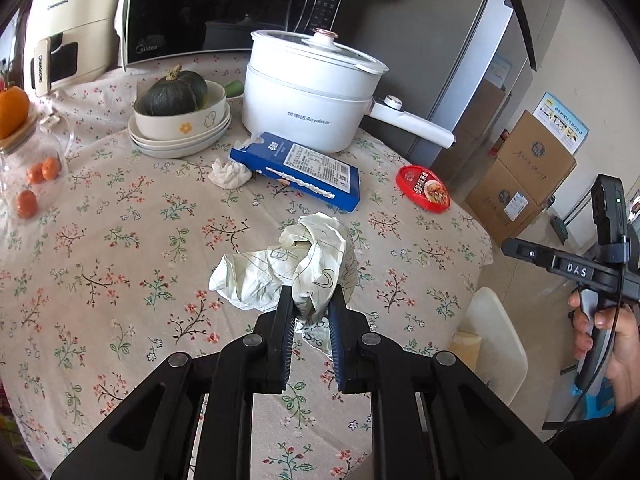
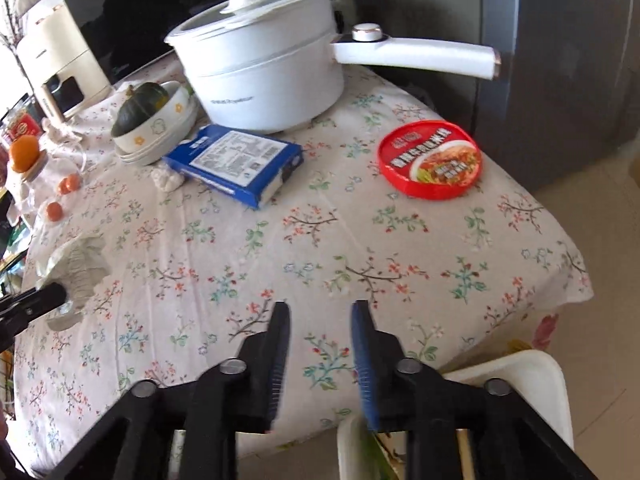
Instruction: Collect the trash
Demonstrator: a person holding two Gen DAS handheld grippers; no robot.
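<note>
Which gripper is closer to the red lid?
Right. The right gripper hovers open over the tablecloth, just in front of the red lid. The left gripper sits farther left, clamping crumpled paper.

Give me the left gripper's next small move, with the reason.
Probably carry it right, over the white bin beside the table: the left gripper is shut on the crumpled wrapper, held above the tablecloth, and the bin is open.

Bare tablecloth (image 2: 280,248) lies open ahead; blue carton (image 2: 236,164) and white pot (image 2: 264,76) block the far side.
</note>
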